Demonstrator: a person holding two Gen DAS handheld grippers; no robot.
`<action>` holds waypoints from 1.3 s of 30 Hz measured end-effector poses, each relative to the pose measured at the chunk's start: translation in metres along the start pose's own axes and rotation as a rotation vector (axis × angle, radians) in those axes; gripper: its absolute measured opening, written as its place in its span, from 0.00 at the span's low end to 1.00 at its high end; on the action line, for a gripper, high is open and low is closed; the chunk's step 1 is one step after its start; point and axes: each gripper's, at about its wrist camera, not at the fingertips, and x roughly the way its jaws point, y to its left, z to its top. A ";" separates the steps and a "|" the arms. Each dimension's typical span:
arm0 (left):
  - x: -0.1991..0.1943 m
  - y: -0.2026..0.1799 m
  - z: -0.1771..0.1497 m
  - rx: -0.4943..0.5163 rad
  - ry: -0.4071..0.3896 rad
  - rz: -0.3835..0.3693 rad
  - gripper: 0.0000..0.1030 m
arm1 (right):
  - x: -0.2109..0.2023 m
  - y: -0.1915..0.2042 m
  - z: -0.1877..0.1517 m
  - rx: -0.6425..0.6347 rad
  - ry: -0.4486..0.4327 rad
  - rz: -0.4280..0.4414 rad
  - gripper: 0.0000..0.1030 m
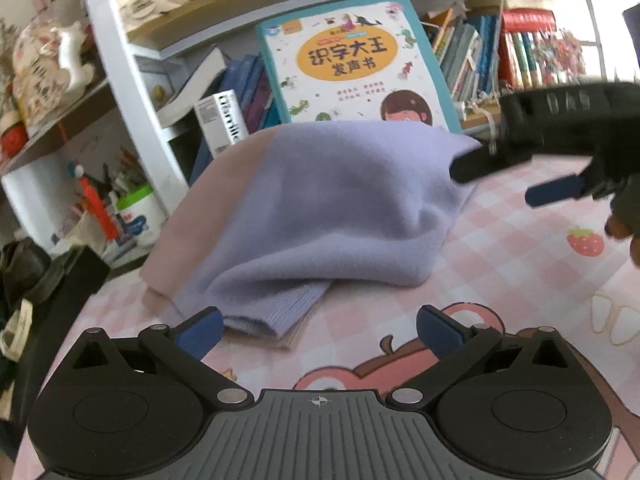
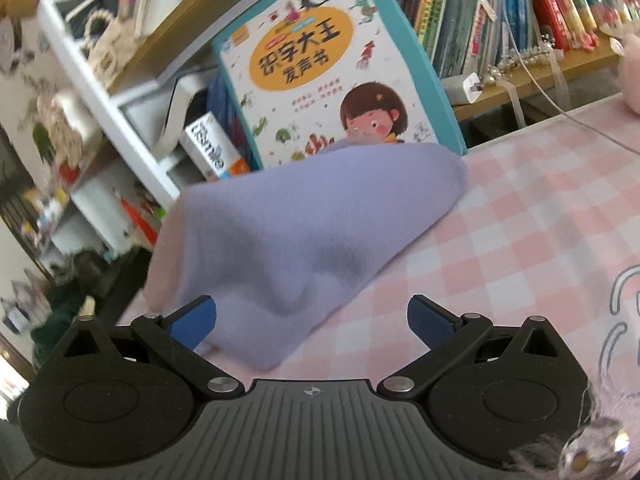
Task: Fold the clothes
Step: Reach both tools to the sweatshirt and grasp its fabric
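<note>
One folded purple sweater on a pink garment, both on the pink checked surface, two claws, left claw and right claw both spread wide, empty, one big picture book leaning behind

1. The table is covered by a pink-and-white checked cloth printed with a strawberry and cartoon figures.
2. A folded lavender sweater lies on a pink garment toward the table's far left corner.
3. A children's book stands at the far edge.
</note>
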 end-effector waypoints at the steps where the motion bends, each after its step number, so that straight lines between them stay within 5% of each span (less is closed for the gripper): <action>1: 0.004 -0.003 0.002 0.007 0.002 0.002 1.00 | 0.000 -0.003 0.003 0.014 -0.007 0.004 1.00; 11: 0.022 -0.033 0.010 0.097 -0.008 -0.017 1.00 | 0.004 -0.039 0.006 0.210 0.030 0.113 0.96; 19: 0.033 -0.038 0.020 0.149 -0.003 -0.013 0.88 | 0.005 -0.049 0.002 0.282 0.052 0.176 0.70; 27: 0.056 -0.045 0.031 0.192 0.007 -0.032 0.83 | 0.007 -0.051 0.000 0.296 0.055 0.179 0.69; 30: 0.067 -0.049 0.037 0.189 0.005 -0.048 0.66 | 0.006 -0.055 -0.001 0.321 0.050 0.194 0.69; 34: 0.081 -0.049 0.041 0.135 0.039 -0.096 0.13 | 0.005 -0.060 -0.002 0.373 0.048 0.235 0.70; 39: 0.049 -0.020 0.048 -0.100 -0.021 -0.255 0.07 | 0.004 -0.057 0.001 0.355 0.075 0.259 0.77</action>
